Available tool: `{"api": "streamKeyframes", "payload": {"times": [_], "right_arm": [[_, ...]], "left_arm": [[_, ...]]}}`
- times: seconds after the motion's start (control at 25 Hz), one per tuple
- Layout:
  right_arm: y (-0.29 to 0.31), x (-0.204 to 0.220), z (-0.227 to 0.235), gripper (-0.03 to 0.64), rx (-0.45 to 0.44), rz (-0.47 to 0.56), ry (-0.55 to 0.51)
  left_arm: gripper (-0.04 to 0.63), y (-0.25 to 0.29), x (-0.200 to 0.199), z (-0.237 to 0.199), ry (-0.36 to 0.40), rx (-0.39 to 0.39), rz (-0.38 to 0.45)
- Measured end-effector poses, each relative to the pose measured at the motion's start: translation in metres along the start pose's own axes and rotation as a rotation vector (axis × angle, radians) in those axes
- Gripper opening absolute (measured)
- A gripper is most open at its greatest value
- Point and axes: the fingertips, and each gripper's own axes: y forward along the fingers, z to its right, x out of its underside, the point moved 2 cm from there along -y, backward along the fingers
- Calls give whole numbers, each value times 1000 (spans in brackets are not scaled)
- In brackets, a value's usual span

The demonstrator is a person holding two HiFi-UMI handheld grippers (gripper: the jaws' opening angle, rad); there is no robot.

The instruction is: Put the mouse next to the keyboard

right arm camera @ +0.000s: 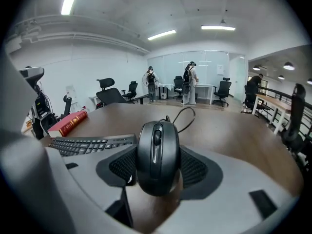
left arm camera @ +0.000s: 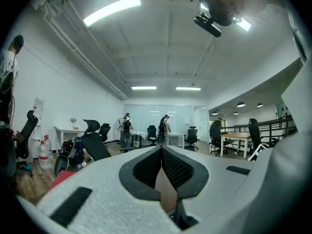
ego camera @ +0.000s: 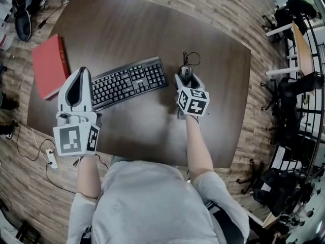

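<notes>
Right claw [right arm camera: 158,156] round mouse [right arm camera: 156,143], nose forward

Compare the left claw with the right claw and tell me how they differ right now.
The left claw has its jaws pressed together with nothing between them. The right claw is closed on the black mouse.

The left claw is raised and aims out into the room. The right claw sits low over the table, just right of the keyboard.

Both are white and carry a marker cube.
</notes>
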Motion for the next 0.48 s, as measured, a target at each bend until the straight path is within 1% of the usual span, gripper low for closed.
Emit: {"api": "streamKeyframes", "payload": {"times": [0.28,0.48], "right_arm": [[25,21,2,255,3,-105,23],[35,22,2,255,10,-145,25]], "left_arm": [[9,14,14,-5,-10,15,-25],[9,21,20,-8,-15,21,-37]]}}
